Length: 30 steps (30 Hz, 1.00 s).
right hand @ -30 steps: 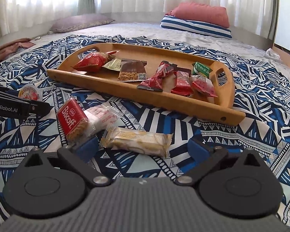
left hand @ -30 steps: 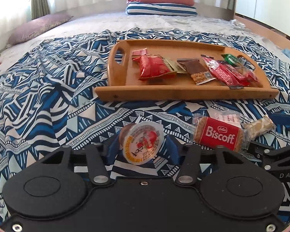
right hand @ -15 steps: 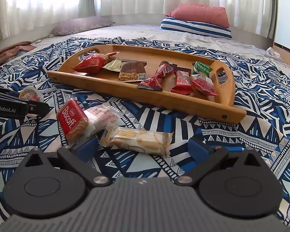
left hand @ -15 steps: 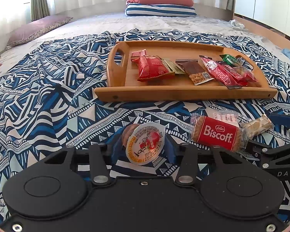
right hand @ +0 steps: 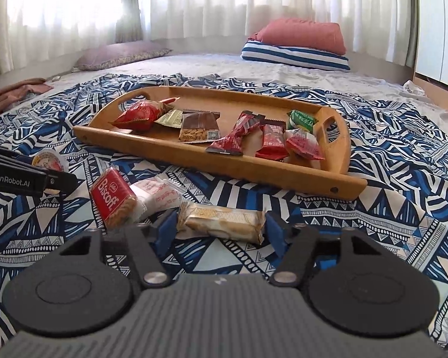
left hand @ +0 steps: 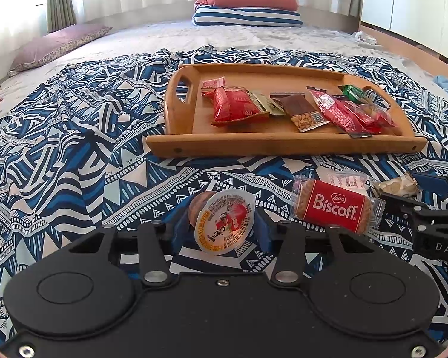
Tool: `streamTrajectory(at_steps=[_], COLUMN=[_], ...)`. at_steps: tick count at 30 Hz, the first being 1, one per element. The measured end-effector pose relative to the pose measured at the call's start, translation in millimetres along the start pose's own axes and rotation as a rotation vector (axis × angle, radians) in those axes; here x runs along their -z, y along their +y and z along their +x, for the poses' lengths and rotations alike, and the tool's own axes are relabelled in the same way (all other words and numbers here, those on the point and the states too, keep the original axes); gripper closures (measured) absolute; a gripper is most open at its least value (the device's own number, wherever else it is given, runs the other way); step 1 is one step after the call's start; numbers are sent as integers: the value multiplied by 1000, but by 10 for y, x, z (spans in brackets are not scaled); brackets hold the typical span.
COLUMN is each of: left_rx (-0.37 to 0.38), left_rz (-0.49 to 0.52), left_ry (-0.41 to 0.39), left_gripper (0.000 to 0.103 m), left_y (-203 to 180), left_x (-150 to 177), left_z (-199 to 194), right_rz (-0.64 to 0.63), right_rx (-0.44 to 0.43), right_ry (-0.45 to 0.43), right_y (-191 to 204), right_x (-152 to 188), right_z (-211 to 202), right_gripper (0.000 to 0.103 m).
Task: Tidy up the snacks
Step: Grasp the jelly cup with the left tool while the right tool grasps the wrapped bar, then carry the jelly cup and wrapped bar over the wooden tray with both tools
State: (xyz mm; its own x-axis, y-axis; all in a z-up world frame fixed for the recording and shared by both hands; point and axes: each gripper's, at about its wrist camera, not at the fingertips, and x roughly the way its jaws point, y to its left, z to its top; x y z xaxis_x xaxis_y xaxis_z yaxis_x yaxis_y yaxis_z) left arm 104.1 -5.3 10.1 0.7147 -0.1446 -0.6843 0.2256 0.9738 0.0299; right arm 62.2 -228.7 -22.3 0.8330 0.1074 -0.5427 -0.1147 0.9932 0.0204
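Since one second ago, the right gripper (right hand: 221,228) has narrowed around the pale wafer pack (right hand: 222,221); its blue fingers (right hand: 164,229) now stand at both ends of the pack, touching or almost, though I cannot tell if they press it. The left gripper (left hand: 221,229) is much as it was, clamped on the small jelly cup (left hand: 222,222), which sits tilted, its foil lid facing the camera.

I think the cup may slip or turn, because it is held on a round, smooth side. The wafer pack is soft at its crimped ends, so the fingers may fold the wrapper and lose the pack when lifting.

On the bed cover (left hand: 74,155), the Biscoff biscuit (left hand: 333,205) and a white sachet (right hand: 156,192) lie between the two grippers, just beside the wafer pack. The right gripper may push them. The wooden tray (left hand: 283,146) is further ahead and already holds several packets (left hand: 236,106). Its front rim stands in the way, so both snacks must go over it.
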Motion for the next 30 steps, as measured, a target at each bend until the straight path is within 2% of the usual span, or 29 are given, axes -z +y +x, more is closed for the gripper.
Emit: streamTrajectory(at_steps=[4,14,23,30], left_rx=[5,28,47,78], left_rz=[-5,-29,-40,-39], left_ry=[-3,-20,-62,-97], left_gripper=[59,59,59,59], left_y=[13,72,104,102], left_x=[-13,-142,-409,-718], left_z=[-8,-90,-181,-183], right_rz=[25,80,102,130], right_rx=[13,8,11,62], right_ry=[-10,-22,-58,-74], right_y=[-30,-76,-117,-259], right_x=[-6,-66,-341,-593], right_z=[-27,-92,-172,-111], right_gripper=[46,46,46,46])
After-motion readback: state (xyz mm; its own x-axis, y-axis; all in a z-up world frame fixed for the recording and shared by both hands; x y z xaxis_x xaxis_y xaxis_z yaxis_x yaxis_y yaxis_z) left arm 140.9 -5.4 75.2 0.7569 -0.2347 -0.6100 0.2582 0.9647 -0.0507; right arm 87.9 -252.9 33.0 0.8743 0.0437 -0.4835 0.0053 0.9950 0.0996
